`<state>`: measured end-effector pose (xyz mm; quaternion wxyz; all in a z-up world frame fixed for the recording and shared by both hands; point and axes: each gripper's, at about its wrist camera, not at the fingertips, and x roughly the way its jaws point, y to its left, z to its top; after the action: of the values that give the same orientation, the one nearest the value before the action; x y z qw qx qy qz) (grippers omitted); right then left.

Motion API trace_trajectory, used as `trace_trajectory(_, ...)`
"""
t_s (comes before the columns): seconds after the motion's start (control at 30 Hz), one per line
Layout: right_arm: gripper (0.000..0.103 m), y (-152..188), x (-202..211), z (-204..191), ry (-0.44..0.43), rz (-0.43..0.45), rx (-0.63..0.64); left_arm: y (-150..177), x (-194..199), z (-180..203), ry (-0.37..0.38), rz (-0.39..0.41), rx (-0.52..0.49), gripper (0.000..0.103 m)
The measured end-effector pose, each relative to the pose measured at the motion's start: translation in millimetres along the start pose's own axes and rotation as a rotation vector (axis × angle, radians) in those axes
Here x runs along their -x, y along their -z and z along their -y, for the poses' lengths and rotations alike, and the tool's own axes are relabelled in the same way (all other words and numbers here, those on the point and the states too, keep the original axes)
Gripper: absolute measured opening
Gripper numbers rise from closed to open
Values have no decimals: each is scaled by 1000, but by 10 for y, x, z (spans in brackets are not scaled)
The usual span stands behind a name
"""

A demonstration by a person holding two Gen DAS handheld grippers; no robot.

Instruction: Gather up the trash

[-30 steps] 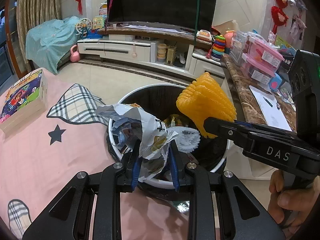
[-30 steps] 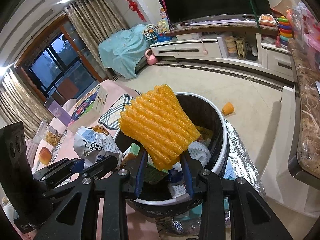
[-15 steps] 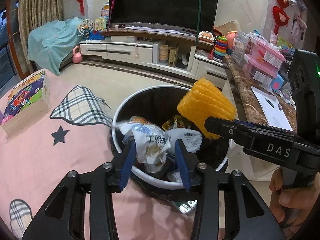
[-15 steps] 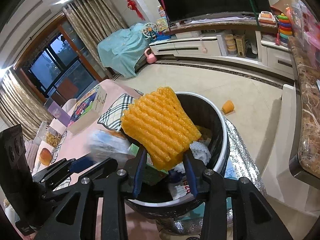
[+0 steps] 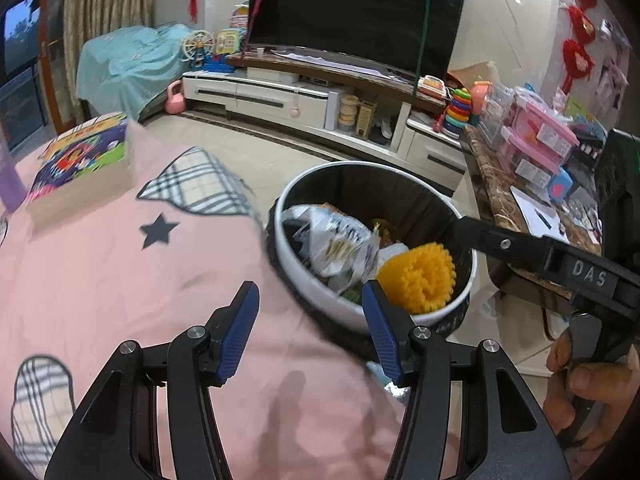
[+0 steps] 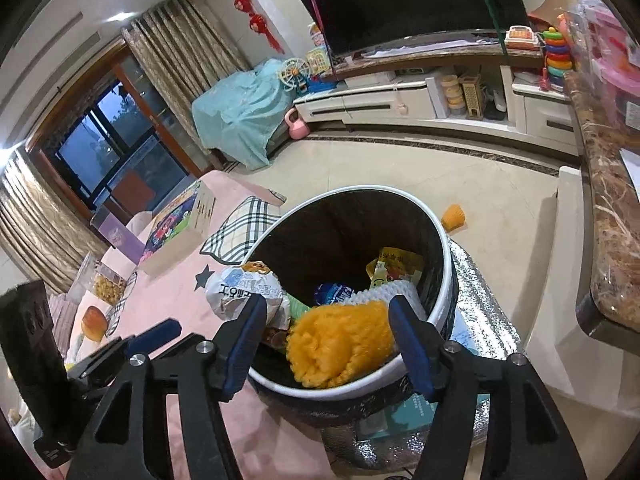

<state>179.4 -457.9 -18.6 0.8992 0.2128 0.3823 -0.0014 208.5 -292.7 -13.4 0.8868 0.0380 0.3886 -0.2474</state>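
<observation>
A round trash bin [image 5: 304,276] with a white rim and dark inside stands beside the pink-clothed table; it also shows in the right wrist view [image 6: 444,304]. Inside lie a crumpled white snack bag [image 5: 336,240] [image 6: 240,288] and an orange foam net [image 5: 418,276] [image 6: 340,344], on top of other wrappers. My left gripper [image 5: 310,320] is open and empty over the table edge, just short of the bin. My right gripper [image 6: 328,340] is open and empty over the bin's near rim, the foam net lying loose below it.
A boxed puzzle [image 5: 84,160] lies on the pink tablecloth [image 5: 100,280]. A small orange cup [image 6: 454,218] sits on the floor beyond the bin. A marble counter [image 6: 612,220] runs along the right. A TV cabinet [image 5: 304,96] stands at the back.
Both grippers opened. The snack bag dropped from the left gripper and the orange foam net from the right into the bin. The left gripper pulled back over the table.
</observation>
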Motion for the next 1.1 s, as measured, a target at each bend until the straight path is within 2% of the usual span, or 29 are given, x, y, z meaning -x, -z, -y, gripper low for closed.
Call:
trace_trajectory(0.17, 75, 142, 187, -56, -10, 59, -41, 201, 188, -138, 4, 12, 49, 55)
trace_trajectory(0.3, 79, 301, 320, -158, -15, 97, -56, 381, 375, -246, -6, 33, 85, 56)
trace_trajectory(0.5, 88, 616, 463, -353, -7, 130, -53, 652, 687, -367, -34, 83, 111, 64)
trace_trajectory(0.9, 91, 1138, 776, -839, 35, 209, 44, 1103, 1278, -546, -78, 207, 137, 70)
trace_trajectory(0.97, 92, 1158, 853, -925, 39, 233, 72, 1127, 1373, -569, -85, 235, 144, 74)
trace_trajectory(1.1, 101, 1170, 1074, -1091, 55, 318, 129, 1159, 1591, -603, -106, 301, 155, 82)
